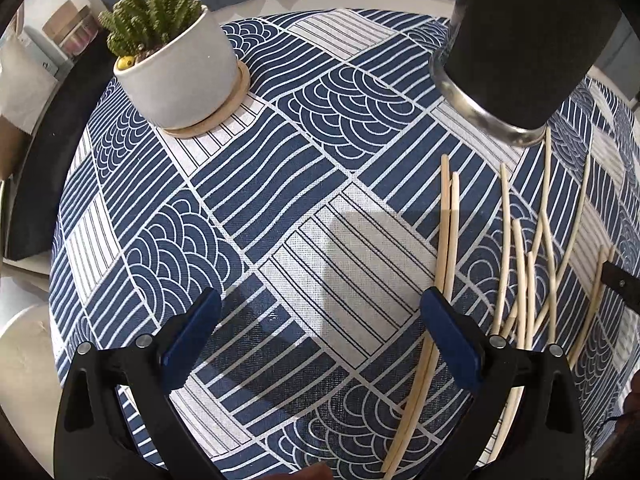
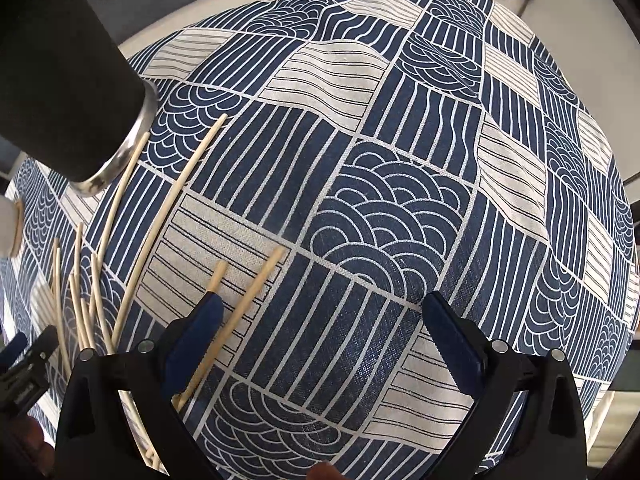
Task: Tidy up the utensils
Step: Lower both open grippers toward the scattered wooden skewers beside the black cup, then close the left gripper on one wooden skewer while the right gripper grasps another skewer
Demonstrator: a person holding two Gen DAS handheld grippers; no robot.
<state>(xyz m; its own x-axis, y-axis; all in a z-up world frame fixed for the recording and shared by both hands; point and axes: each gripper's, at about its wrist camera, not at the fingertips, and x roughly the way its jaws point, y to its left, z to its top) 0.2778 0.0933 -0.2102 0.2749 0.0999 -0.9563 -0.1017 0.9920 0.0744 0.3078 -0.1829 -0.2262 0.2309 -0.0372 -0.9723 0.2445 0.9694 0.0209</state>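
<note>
Both grippers, left (image 1: 320,336) and right (image 2: 322,336), fingers apart; pale wooden chopsticks (image 1: 520,256) scattered near tall black metal-rimmed cylinder (image 1: 528,40) on blue-white patterned surface (image 1: 280,208).

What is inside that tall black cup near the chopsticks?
That cannot be told. Both views show only the black cup's dark side and silver base rim; its opening is out of frame. The chopsticks all lie loose on the patterned tablecloth, one touching the cup's base.

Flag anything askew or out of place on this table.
Pale wooden chopsticks lie scattered and crossed on the blue-and-white patterned tablecloth beside the black cylindrical holder with a metal rim, not inside it. Nothing looks spilled or damaged.
</note>
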